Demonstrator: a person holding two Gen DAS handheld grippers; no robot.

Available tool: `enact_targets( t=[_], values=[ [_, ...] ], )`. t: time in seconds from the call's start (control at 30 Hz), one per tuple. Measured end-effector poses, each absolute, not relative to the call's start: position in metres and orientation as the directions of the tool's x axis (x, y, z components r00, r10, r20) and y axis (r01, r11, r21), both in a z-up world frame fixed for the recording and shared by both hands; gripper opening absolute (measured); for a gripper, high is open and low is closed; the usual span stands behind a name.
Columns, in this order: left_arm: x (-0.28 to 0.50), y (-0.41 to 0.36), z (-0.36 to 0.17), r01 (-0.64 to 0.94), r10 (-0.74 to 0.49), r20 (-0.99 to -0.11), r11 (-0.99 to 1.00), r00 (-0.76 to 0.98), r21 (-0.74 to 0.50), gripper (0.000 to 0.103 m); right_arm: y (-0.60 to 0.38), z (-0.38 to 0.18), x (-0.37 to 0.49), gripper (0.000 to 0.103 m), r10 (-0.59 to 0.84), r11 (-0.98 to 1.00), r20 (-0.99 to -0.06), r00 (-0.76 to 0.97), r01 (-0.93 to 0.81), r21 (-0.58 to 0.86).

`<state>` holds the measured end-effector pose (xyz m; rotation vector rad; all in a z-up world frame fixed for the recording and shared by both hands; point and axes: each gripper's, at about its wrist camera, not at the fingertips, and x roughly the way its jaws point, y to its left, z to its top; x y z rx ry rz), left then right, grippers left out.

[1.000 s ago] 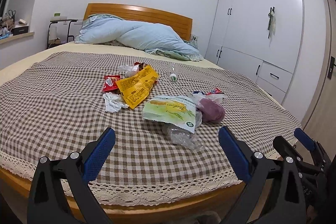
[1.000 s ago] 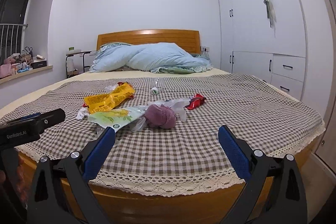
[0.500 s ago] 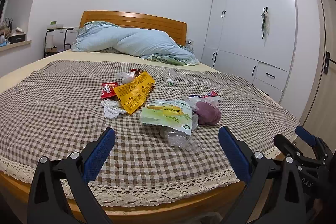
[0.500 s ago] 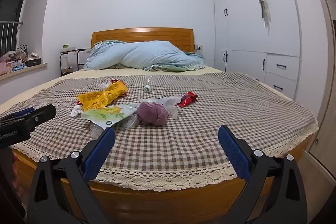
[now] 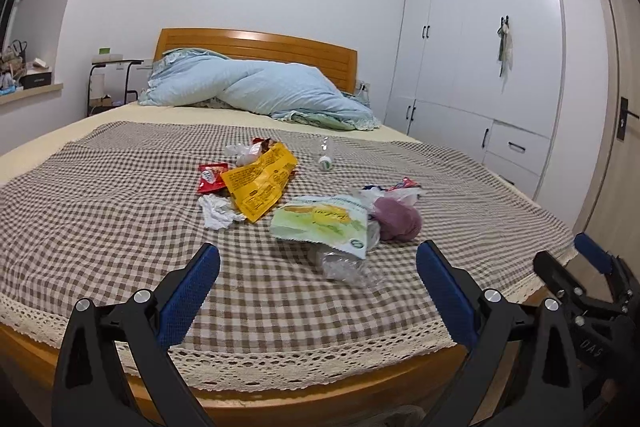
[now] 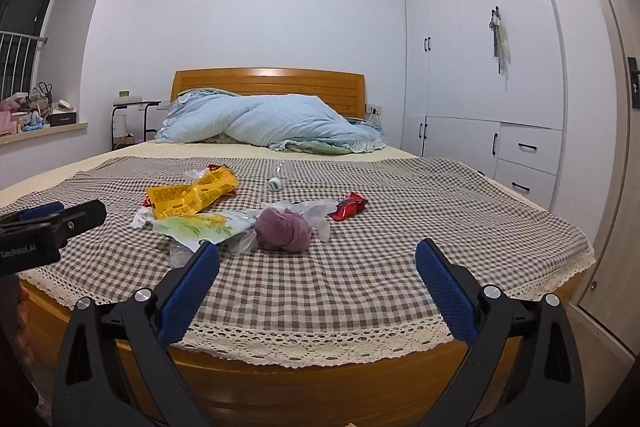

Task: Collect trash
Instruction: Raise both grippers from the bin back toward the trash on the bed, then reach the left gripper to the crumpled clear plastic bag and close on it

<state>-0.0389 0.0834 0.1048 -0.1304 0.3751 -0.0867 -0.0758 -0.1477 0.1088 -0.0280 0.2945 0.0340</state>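
- The bed (image 5: 100, 187) with a checked cover (image 6: 400, 227) fills both views; a white wardrobe (image 5: 500, 67) stands along its right side, and a blue quilt (image 5: 272, 95) lies bunched at the wooden headboard (image 6: 268, 81).
- The trash lies in one loose group in the middle of the cover, well apart from the quilt and from the lace edge.
- The left wrist view shows the yellow wrapper (image 5: 260, 183) flat, with a small red packet (image 5: 210, 178) touching its left side and a crumpled tissue (image 5: 218, 213) just in front of it. The right wrist view shows these only from the side, half hidden.
- The right wrist view shows another red wrapper (image 6: 348, 206) fully, right of the purple ball (image 6: 284, 231); in the left view only its tip shows behind the ball.
- The green and white bag (image 5: 320, 221) rests over a clear crushed bottle (image 5: 344, 267), the piece nearest to the foot edge.
- A small clear bottle (image 5: 326, 151) lies alone, farther back.
- The left gripper (image 5: 318, 295) is wide open and holds nothing, in front of the foot edge, with the crushed bottle between its fingers in the view.
- The right gripper (image 6: 318, 293) is also wide open and holds nothing; the purple ball is ahead of it, slightly left.
- The cover on the right side of the trash is bare, with free room.
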Motion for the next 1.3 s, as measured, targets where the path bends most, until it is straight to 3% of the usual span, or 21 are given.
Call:
enact_targets(
  t=[0.47, 0.8, 0.97, 1.3],
  values=[
    [-0.036, 0.097, 0.106, 0.044, -0.075, -0.38, 0.995, 0.922, -0.09, 0.095, -0.162, 0.094, -0.065, 0.094, 0.017, 0.999, -0.393, 0.919, -0.033, -0.033],
    [-0.011, 0.077, 0.094, 0.089, -0.083, -0.432, 0.996, 0.898, -0.005, 0.095, -0.165, 0.093, -0.04, 0.094, 0.128, 0.992, -0.429, 0.894, -0.122, 0.044],
    [0.005, 0.068, 0.088, 0.105, -0.084, -0.45, 0.994, 0.889, 0.022, 0.095, -0.156, 0.094, -0.019, 0.094, 0.15, 0.987, -0.419, 0.896, -0.159, 0.014],
    [0.046, 0.067, 0.07, 0.138, -0.181, -0.554, 0.983, 0.813, -0.119, 0.095, -0.139, 0.09, 0.018, 0.094, 0.186, 0.976, -0.424, 0.886, -0.217, -0.025]
  ],
)
